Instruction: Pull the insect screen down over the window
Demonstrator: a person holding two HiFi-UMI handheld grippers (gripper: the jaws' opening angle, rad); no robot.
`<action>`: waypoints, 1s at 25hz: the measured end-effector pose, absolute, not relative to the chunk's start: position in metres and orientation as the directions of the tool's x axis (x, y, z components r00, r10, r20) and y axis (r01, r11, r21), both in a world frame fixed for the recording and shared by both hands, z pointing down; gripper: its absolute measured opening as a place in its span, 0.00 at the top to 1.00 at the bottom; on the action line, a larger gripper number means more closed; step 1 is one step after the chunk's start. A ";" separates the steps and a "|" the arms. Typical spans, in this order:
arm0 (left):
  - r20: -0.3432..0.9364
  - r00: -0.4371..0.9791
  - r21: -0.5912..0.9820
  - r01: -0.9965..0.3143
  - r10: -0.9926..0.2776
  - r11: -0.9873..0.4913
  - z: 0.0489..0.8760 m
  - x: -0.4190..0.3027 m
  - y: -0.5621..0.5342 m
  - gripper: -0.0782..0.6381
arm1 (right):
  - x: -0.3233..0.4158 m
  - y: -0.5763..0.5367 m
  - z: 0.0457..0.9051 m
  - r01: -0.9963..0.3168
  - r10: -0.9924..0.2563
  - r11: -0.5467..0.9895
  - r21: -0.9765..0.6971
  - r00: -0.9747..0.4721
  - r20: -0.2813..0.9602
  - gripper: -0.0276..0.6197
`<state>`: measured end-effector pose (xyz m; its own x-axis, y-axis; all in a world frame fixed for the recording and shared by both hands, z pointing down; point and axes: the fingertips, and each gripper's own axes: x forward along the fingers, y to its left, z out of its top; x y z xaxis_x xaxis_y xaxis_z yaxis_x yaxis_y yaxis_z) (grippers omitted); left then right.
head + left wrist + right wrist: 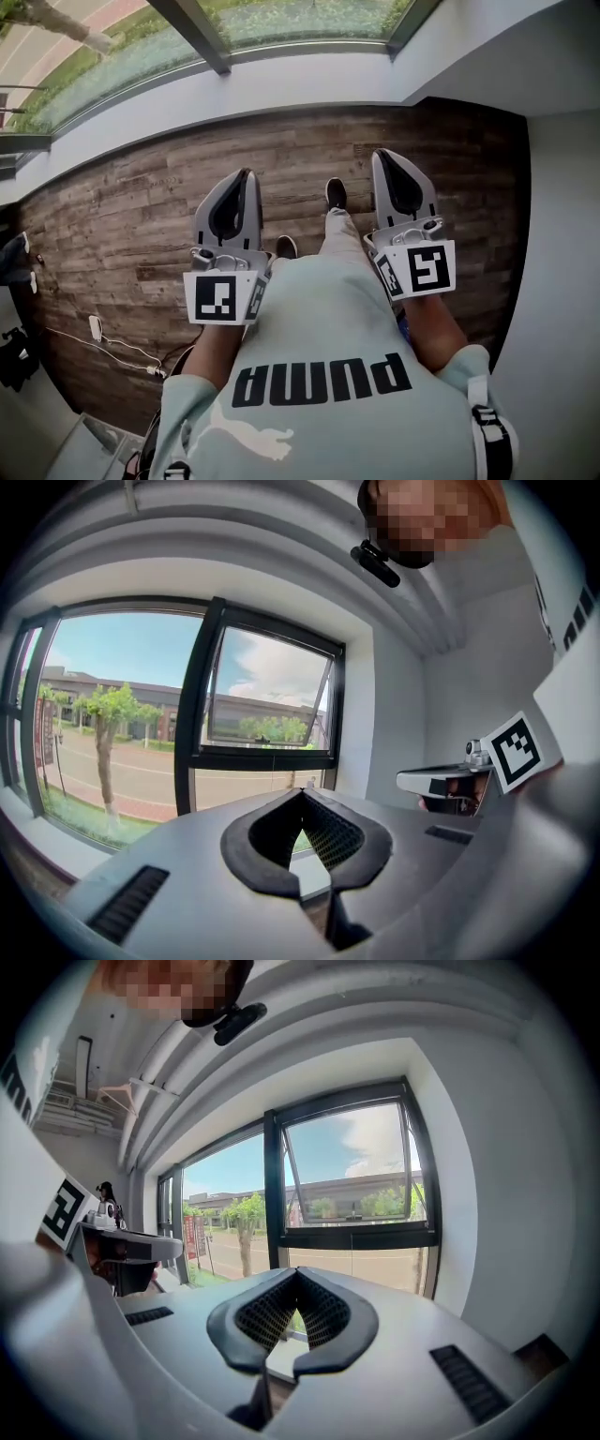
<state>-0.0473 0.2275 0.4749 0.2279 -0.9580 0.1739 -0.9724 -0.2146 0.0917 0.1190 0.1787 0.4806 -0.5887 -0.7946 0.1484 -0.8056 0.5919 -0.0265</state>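
Both closed, left tongs (302, 794) and right tongs (296, 1272) face the window (267, 691), well apart from it.

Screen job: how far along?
Done: nothing; the window is bare, no screen over the glass. In hand: nothing; left gripper and right gripper are shut, empty, short of the window. Left: find the screen, grip it, pull it down.

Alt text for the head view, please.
Looking down, a person holds the left tongs and right tongs, both shut and empty, above a wood floor before a window. Their shoes show between the tongs.
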 end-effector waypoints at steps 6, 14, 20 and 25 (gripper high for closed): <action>0.178 0.263 0.124 -0.962 -0.948 -0.243 0.480 -0.083 0.325 0.87 | 0.082 0.292 0.477 -0.819 -0.806 0.573 -0.026 -0.568 0.165 0.95; 0.153 0.304 0.125 -0.950 -0.940 -0.286 0.477 -0.066 0.395 0.87 | 0.090 0.382 0.470 -0.831 -0.820 0.556 -0.002 -0.548 0.165 0.95; 0.173 0.318 0.137 -0.945 -0.932 -0.297 0.485 -0.040 0.395 0.87 | 0.115 0.390 0.482 -0.854 -0.838 0.519 -0.018 -0.513 0.184 0.95; 0.195 0.359 0.137 -0.932 -0.913 -0.337 0.492 -0.007 0.399 0.87 | 0.142 0.399 0.491 -0.873 -0.854 0.488 -0.005 -0.479 0.204 0.95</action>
